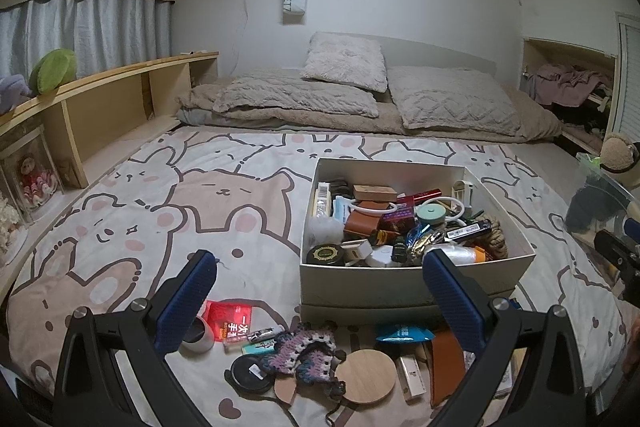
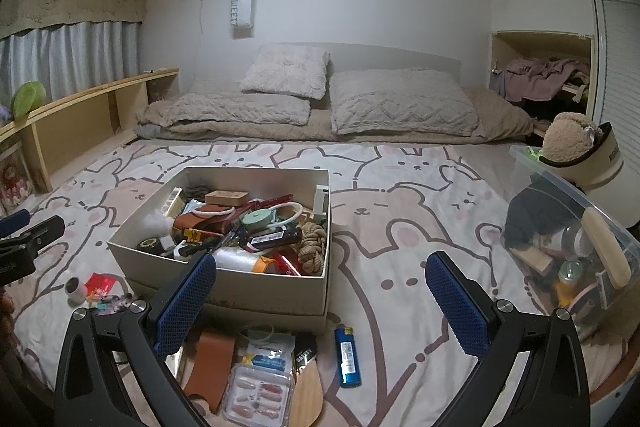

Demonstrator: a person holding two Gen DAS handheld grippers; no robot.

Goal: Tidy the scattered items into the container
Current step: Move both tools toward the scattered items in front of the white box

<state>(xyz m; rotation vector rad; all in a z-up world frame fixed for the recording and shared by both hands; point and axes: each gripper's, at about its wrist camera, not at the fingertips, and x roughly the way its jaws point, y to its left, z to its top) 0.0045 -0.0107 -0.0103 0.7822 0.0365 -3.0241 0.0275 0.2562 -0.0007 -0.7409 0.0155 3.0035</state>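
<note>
The box (image 1: 416, 267) ahead of both grippers is already heaped full. Left gripper (image 1: 320, 291) and right gripper (image 2: 320, 291) hang released, empty; the lighter (image 2: 347, 357), coaster (image 1: 366, 373) and crochet piece (image 1: 308, 351) below them remain on the bed (image 1: 120, 227).

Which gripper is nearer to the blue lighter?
Right. The blue lighter lies just below the open right gripper; the left gripper is further, over the items left of it.

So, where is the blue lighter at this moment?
In the right wrist view, the blue lighter lies on the bedsheet just in front of the white box, near its right front corner, beside the black packet marked SAFETY.
</note>
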